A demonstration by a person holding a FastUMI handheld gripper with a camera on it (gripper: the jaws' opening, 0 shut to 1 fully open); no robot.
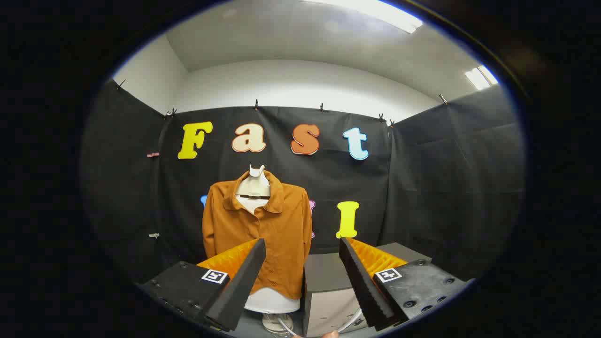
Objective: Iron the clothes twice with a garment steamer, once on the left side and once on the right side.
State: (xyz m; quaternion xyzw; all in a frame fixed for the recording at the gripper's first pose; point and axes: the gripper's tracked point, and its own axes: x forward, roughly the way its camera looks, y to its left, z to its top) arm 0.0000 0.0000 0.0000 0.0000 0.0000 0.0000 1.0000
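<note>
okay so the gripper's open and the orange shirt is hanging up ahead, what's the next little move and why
Probably go and find the steamer first. The gripper is open, nothing between its fingers, and the orange shirt hangs on a white mannequin beyond them, partly behind one finger, untouched. A grey box stands beside it. No steamer is plainly visible; thin cables run low between the fingers, so tilting down to follow them seems sensible.

Black cloth walls (422,188), white ceiling (305,42) with bright lights (375,11).

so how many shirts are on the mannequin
1: an orange-brown shirt on the white mannequin, beyond the open tool, behind its left finger. A grey cabinet stands beside it; anything under the shirt is hidden.
</note>
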